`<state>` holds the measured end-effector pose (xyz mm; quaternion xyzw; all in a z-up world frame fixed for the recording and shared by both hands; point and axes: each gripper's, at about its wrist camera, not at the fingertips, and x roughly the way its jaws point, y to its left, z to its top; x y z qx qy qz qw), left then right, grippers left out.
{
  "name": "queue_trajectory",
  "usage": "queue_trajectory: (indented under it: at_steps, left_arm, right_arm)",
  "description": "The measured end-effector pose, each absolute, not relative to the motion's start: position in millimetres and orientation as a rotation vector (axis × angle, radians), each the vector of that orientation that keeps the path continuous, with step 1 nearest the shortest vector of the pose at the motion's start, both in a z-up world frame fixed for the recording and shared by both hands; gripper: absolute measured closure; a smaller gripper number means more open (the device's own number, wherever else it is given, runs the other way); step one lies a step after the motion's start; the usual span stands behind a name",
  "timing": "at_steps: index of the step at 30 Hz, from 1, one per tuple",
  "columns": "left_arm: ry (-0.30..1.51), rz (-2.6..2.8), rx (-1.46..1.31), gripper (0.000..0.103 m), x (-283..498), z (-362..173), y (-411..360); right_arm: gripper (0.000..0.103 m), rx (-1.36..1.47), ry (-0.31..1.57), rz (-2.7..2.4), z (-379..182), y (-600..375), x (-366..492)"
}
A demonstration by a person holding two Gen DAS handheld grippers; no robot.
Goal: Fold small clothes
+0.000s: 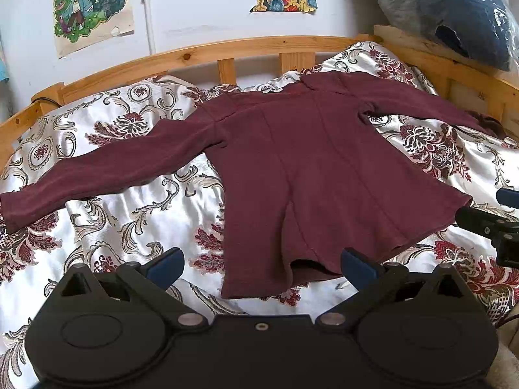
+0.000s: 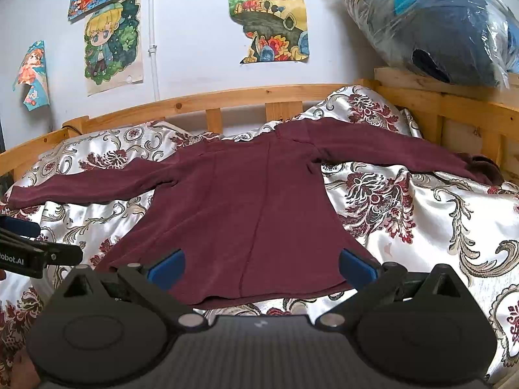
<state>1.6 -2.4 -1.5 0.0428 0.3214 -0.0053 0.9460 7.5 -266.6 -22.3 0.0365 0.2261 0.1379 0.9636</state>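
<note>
Left wrist view: the left tongs [image 1: 261,264] stand spread wide, nothing between the blue fingertips [image 1: 168,264]. They hang just short of the hem of a maroon long-sleeved top [image 1: 308,175]; the right-hand fingertip overlaps the hem edge in the picture, but contact cannot be confirmed. The top lies flat on a bed, on a satin floral bedspread [image 1: 129,201], body spread out, both sleeves stretched to either side, hem nearest the cameras, neck toward the wooden bed rail [image 1: 227,50]. The far end of one sleeve is bunched near the rail at the right.

Right wrist view: the right tongs [image 2: 262,267] are likewise wide apart and grip nothing. Both blue fingertips [image 2: 356,267] sit over the lower part of the top [image 2: 253,207], near its hem corners; whether they touch the cloth cannot be told. The other tool shows at the left edge.

Drawings [image 2: 112,42] are fixed to the wall behind. A plastic-wrapped bundle [image 2: 438,26] sits at upper right.
</note>
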Motion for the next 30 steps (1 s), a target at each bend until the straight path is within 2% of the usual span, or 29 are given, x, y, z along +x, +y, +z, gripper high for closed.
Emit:
queue_trajectory:
  at_steps: [30]
  left_arm:
    - [0.657, -0.01, 0.09, 0.001, 1.5, -1.8, -2.3]
  right_arm:
    - [0.0, 0.08, 0.463, 0.282, -22.6, -267.5, 8.4]
